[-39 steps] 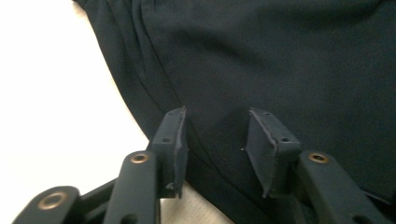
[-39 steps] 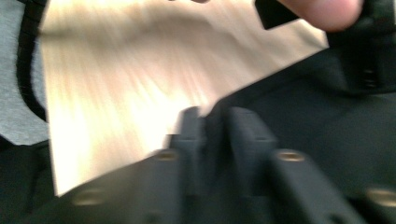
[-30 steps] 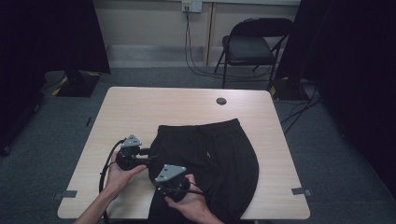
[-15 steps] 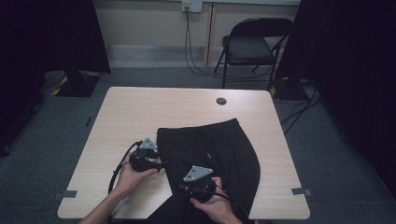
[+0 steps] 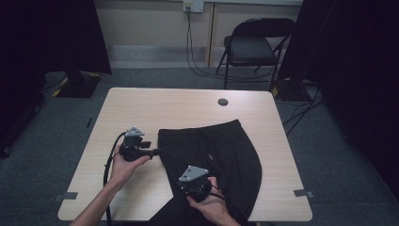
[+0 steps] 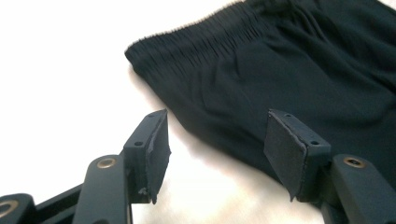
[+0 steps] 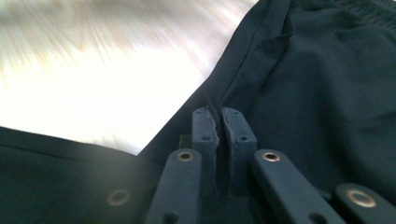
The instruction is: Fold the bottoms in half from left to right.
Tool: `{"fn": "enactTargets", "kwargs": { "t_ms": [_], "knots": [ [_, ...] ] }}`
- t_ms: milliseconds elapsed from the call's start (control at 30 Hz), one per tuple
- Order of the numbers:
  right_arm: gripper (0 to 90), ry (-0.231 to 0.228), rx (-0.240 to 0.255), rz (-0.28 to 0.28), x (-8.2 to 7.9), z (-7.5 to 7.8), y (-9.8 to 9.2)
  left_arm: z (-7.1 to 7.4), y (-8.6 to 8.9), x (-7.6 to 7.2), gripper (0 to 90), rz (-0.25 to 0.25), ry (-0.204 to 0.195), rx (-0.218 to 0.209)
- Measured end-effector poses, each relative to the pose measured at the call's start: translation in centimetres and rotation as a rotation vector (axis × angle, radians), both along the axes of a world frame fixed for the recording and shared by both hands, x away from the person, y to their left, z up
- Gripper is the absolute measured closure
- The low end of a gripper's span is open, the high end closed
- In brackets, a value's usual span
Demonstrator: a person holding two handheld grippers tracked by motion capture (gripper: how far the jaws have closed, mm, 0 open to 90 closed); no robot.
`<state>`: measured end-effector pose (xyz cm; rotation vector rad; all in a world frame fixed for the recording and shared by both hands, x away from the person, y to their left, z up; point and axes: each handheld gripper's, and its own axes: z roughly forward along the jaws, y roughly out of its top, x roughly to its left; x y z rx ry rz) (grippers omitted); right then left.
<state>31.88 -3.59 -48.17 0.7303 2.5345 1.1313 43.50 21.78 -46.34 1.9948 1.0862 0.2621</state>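
Note:
A black garment [image 5: 221, 150] with an elastic waistband lies flat on the light wooden table [image 5: 188, 108], waistband toward the far side. My left gripper [image 5: 156, 151] hovers at the garment's left edge, just below the waistband corner. Its jaws have just been opening, and the pads [image 6: 156, 149] stand apart and touch nothing, with the cloth edge [image 6: 303, 70] lying beyond them. My right gripper [image 5: 184, 182] sits lower on the garment's left side. Its jaws [image 7: 219, 116] are shut on a raised fold of the black cloth [image 7: 317, 84].
A small round black cap [image 5: 223, 101] sits in the table near its far edge. A folding chair [image 5: 254, 47] and cables stand beyond the table. Bare tabletop [image 7: 93, 70] lies left of the garment.
The right hand has moved right along the garment's left side. The left gripper has shifted a little right and farther from me, toward the waistband corner. The cloth's left part lies flatter.

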Motion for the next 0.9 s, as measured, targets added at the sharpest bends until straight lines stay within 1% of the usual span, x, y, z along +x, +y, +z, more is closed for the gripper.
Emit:
{"fn": "enactTargets", "kwargs": {
  "t_ms": [33, 67, 100, 133, 167, 233, 267, 300, 333, 367, 400, 433, 467, 500, 533, 567, 600, 633, 667, 700, 733, 767, 800, 833, 867, 900],
  "knots": [
    [87.4, 0.000, 0.001, 0.004, 0.0, 0.0, 0.0, -0.3, -0.2, 0.3, 40.3, 0.005, 0.012, -0.009],
    [87.5, 0.002, 0.000, 0.010, -0.1, -0.1, 0.1, -0.8, -0.6, 1.0, 40.1, -0.002, 0.044, 0.021],
    [87.6, 0.009, -0.008, 0.012, -0.2, -0.2, 0.2, -1.2, -1.0, 1.3, 38.9, -0.007, 0.051, 0.055],
    [87.6, 0.004, -0.013, 0.021, -0.3, -0.4, 0.3, -1.6, -1.4, 1.6, 37.0, -0.004, 0.058, 0.063],
    [87.6, 0.001, -0.017, 0.025, -0.3, -0.6, 0.3, -1.9, -1.7, 1.7, 36.1, -0.007, 0.067, 0.053],
    [87.4, 0.007, -0.022, 0.026, -0.3, -0.9, 0.3, -2.1, -2.1, 1.9, 35.7, -0.004, 0.056, 0.051],
    [87.2, 0.011, -0.023, 0.026, -0.4, -1.0, 0.3, -2.2, -2.4, 1.9, 35.6, 0.000, 0.048, 0.063],
    [86.7, 0.014, -0.026, 0.027, -0.3, -1.1, 0.2, -2.3, -2.6, 2.0, 35.5, 0.007, 0.049, 0.087],
    [86.0, 0.019, -0.024, 0.028, -0.3, -1.2, 0.2, -2.4, -2.6, 2.1, 34.6, 0.013, 0.048, 0.094],
    [85.3, 0.020, -0.020, 0.028, -0.3, -1.3, 0.2, -2.6, -2.5, 2.2, 33.2, 0.023, 0.054, 0.084],
    [84.5, 0.020, -0.020, 0.029, -0.3, -1.2, 0.2, -2.7, -2.4, 2.3, 33.0, 0.048, 0.064, 0.071],
    [82.9, 0.019, -0.023, 0.032, -0.4, -1.2, 0.2, -2.7, -2.3, 2.3, 31.5, 0.065, 0.074, 0.044],
    [82.9, 0.019, -0.023, 0.032, -0.4, -1.2, 0.2, -2.7, -2.3, 2.3, 30.8, 0.065, 0.074, 0.044],
    [82.2, 0.019, -0.024, 0.036, -0.4, -1.3, 0.3, -2.8, -2.6, 2.1, 31.0, 0.079, 0.091, 0.009],
    [81.8, 0.021, -0.023, 0.037, -0.4, -1.3, 0.3, -2.8, -3.0, 2.0, 31.3, 0.075, 0.069, 0.045],
    [81.5, 0.023, -0.019, 0.040, -0.3, -1.3, 0.3, -2.8, -3.4, 1.8, 31.3, 0.063, 0.044, 0.092],
    [81.3, 0.024, -0.018, 0.036, -0.3, -1.3, 0.3, -2.8, -3.7, 1.8, 31.3, 0.058, 0.027, 0.121],
    [81.3, 0.027, -0.017, 0.034, -0.3, -1.3, 0.3, -2.8, -3.8, 1.8, 31.4, 0.056, 0.018, 0.135],
    [81.4, 0.027, -0.017, 0.033, -0.3, -1.3, 0.3, -2.8, -4.0, 1.8, 33.6, 0.069, 0.010, 0.143],
    [81.8, 0.023, -0.019, 0.035, -0.3, -1.3, 0.3, -2.8, -4.1, 1.8, 40.7, 0.064, -0.003, 0.147],
    [83.3, 0.021, -0.020, 0.032, -0.3, -1.3, 0.3, -2.8, -4.1, 1.8, 50.2, 0.048, -0.009, 0.152],
    [85.2, 0.023, -0.020, 0.028, -0.3, -1.3, 0.3, -2.8, -4.2, 1.8, 56.8, 0.036, -0.011, 0.159],
    [86.5, 0.025, -0.015, 0.022, -0.2, -1.3, 0.3, -2.8, -4.3, 1.8, 66.3, 0.029, -0.012, 0.151],
    [87.7, 0.034, -0.011, 0.020, -0.1, -1.3, 0.3, -2.8, -4.4, 1.8, 73.2, 0.017, -0.005, 0.137],
    [88.3, 0.043, -0.005, 0.015, 0.1, -1.2, 0.2, -2.8, -4.3, 1.8, 79.1, 0.012, -0.011, 0.109],
    [88.4, 0.048, 0.004, 0.009, 0.1, -1.0, 0.1, -2.7, -4.2, 1.8, 83.5, 0.017, -0.011, 0.078]
  ]
}}
